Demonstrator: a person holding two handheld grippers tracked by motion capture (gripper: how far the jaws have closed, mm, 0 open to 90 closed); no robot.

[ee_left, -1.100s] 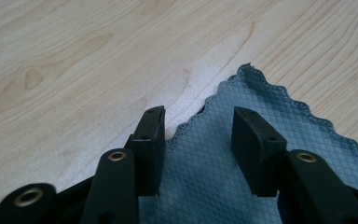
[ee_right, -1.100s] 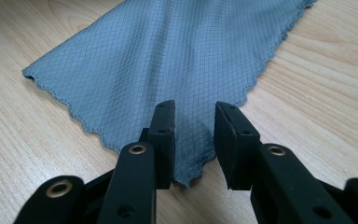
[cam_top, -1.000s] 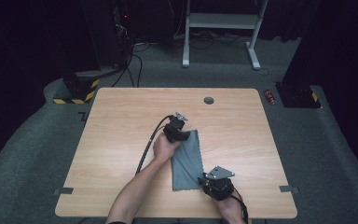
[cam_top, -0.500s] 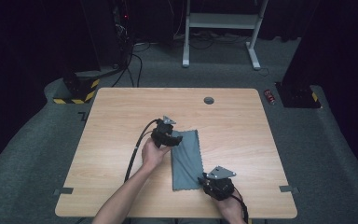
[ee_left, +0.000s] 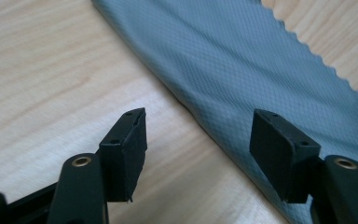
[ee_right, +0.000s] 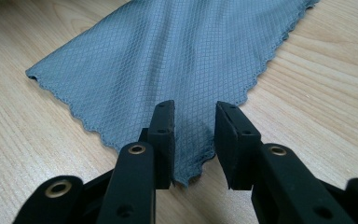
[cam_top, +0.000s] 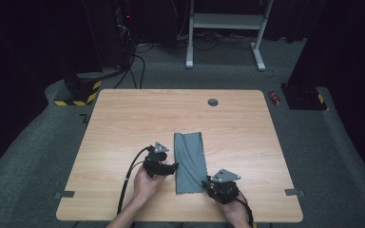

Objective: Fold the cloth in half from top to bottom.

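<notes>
My left gripper sits at folded grey cloth's left edge, jaws wide apart, straddling fold, nothing gripped. My right gripper at cloth's near right corner, jaws narrowly apart around scalloped hem. Cloth flat on wooden table, near front edge.

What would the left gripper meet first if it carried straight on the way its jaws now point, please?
Most likely the folded edge of the grey cloth, right ahead of the left gripper, whose open jaws already straddle it.
</notes>
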